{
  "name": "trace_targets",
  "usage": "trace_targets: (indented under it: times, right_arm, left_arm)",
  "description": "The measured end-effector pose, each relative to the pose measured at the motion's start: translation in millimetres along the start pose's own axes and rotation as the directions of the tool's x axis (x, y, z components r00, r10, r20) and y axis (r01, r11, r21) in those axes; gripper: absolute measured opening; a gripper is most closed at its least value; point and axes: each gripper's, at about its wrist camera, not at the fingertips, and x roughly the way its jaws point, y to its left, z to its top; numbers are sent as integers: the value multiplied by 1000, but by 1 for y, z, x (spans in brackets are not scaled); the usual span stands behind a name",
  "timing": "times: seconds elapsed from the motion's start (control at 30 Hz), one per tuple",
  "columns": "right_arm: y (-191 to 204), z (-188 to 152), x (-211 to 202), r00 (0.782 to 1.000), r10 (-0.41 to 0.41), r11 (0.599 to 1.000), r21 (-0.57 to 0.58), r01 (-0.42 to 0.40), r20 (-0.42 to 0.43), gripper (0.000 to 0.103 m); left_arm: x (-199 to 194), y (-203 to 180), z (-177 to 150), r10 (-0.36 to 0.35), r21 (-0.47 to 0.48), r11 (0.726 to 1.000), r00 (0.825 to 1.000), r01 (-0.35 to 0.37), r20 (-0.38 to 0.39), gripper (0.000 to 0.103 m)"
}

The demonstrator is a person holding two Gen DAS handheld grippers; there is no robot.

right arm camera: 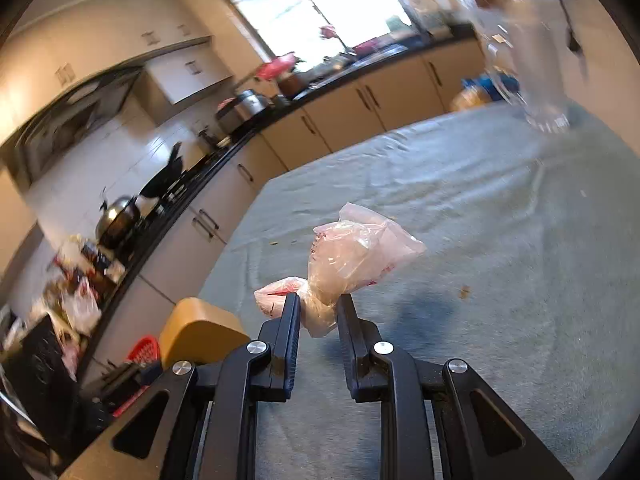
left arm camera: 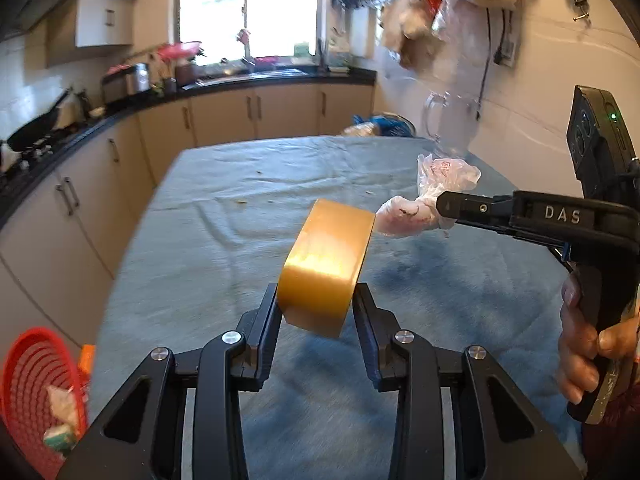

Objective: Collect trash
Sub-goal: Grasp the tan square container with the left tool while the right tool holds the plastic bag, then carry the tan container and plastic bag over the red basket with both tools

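My left gripper (left arm camera: 315, 300) is shut on a yellow-brown tape roll (left arm camera: 326, 268) and holds it above the blue-grey tablecloth (left arm camera: 208, 248). The roll also shows at the lower left of the right wrist view (right arm camera: 200, 330). My right gripper (right arm camera: 319, 304) is shut on a crumpled clear pink plastic bag (right arm camera: 352, 260) and holds it in the air. In the left wrist view that gripper (left arm camera: 442, 206) comes in from the right with the bag (left arm camera: 436, 196) just right of the roll. A red mesh basket (left arm camera: 40, 396) with some trash in it sits low at the left; it also shows in the right wrist view (right arm camera: 144, 350).
The covered table fills the middle, with small crumbs (left arm camera: 240, 201) on the cloth. A clear glass jug (left arm camera: 448, 120) stands at the far right edge by the wall. Kitchen counters with cabinets (left arm camera: 120, 152) run along the left and back. Bags hang on the right wall (left arm camera: 440, 12).
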Motion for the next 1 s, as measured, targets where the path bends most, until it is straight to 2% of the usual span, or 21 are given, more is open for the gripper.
trace_targets:
  times: [0.13,0.23,0.4,0.53,0.73,1.0]
  right_arm:
    - [21,-7,0,1000,9,996,-83,-8,9,20]
    - [32,-11,-1,1000,6,992,-124,-5,7,20]
    - [48,-22,-12,1000,13,989,-145,-10,21,20]
    - [55,-38,-21,1000,26,990,-139,-24,7,21]
    - [64,-57,-36,1000,31,989,-142,-30,5,21]
    - [75,-67,-40,999,30,989,-143,-32,-13,21]
  left_arm:
    - [-22,8,-14,67,-21,998,997,-67,29,35]
    - [-34,17,-21,75,-47,996,997,-73,28,35]
    - [-56,26,-32,114,-59,992,992,-111,55,35]
    - [-68,30,-36,117,-64,992,991,-113,62,35]
    - [-74,34,-42,129,-67,990,989,-125,67,35]
    - [-82,32,-47,146,-53,989,986,-142,83,35]
